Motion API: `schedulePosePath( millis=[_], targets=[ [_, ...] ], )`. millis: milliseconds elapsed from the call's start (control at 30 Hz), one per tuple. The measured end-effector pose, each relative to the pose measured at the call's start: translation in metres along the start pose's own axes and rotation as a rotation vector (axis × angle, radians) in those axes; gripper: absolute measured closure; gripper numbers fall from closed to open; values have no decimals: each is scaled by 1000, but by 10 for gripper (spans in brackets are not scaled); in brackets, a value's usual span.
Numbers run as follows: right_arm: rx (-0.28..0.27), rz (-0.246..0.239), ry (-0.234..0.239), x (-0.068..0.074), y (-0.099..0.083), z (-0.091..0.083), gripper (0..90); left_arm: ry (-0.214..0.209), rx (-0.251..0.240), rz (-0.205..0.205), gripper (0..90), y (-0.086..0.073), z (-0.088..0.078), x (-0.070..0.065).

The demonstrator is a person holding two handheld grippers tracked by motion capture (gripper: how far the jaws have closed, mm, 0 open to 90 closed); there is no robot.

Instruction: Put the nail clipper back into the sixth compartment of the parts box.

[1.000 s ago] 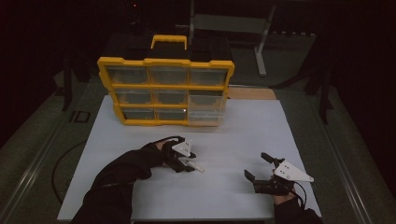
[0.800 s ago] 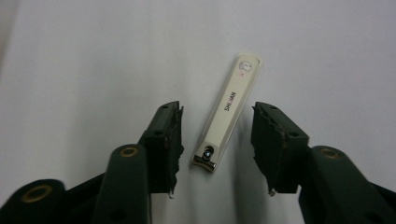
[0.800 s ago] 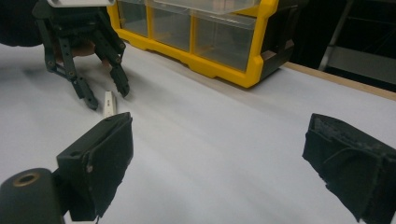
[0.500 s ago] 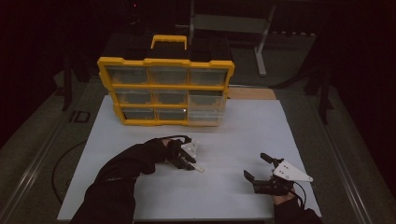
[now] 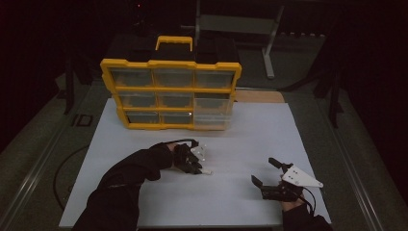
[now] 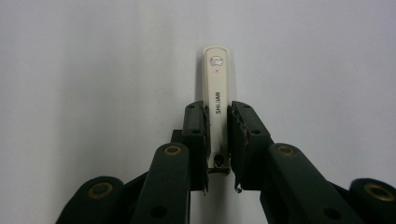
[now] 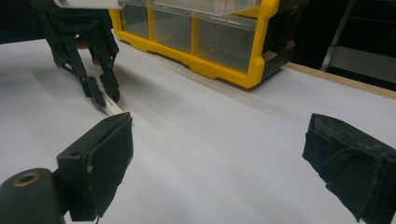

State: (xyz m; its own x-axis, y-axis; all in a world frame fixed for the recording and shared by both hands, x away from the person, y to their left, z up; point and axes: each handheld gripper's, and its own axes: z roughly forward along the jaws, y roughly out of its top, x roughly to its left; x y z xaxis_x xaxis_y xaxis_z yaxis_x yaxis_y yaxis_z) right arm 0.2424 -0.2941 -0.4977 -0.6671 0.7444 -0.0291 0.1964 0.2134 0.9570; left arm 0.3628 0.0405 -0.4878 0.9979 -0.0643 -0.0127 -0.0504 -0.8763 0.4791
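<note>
Nail clippers (image 6: 218, 100), white and slim, lie flat on the white sheet (image 5: 250, 134), pinched at their near end by my left gripper (image 6: 217, 140), whose jaws have just been closing onto them. They sit left of centre, nearer the sheet's near edge than the yellow organizer box (image 5: 171, 94) along the far edge, with open sheet all round. My right gripper (image 5: 267, 174) hovers by the near right corner, jaws spread wide and holding nothing, well apart from the clippers.
</note>
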Motion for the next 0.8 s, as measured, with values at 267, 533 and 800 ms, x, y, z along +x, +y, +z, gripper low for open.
schedulePosePath(
  millis=[267, 533, 800],
  targets=[
    [-2, -6, -6, 0, 0, 0, 87, 42, 8, -135, 783, 4, -18, -6],
    [-1, -3, -9, 0, 0, 0, 87, 33, 29, -196, 783, 7, -34, -15],
    [0, -3, -11, 0, 0, 0, 87, 7, -4, -215, 782, 13, -55, -25]
  ],
)
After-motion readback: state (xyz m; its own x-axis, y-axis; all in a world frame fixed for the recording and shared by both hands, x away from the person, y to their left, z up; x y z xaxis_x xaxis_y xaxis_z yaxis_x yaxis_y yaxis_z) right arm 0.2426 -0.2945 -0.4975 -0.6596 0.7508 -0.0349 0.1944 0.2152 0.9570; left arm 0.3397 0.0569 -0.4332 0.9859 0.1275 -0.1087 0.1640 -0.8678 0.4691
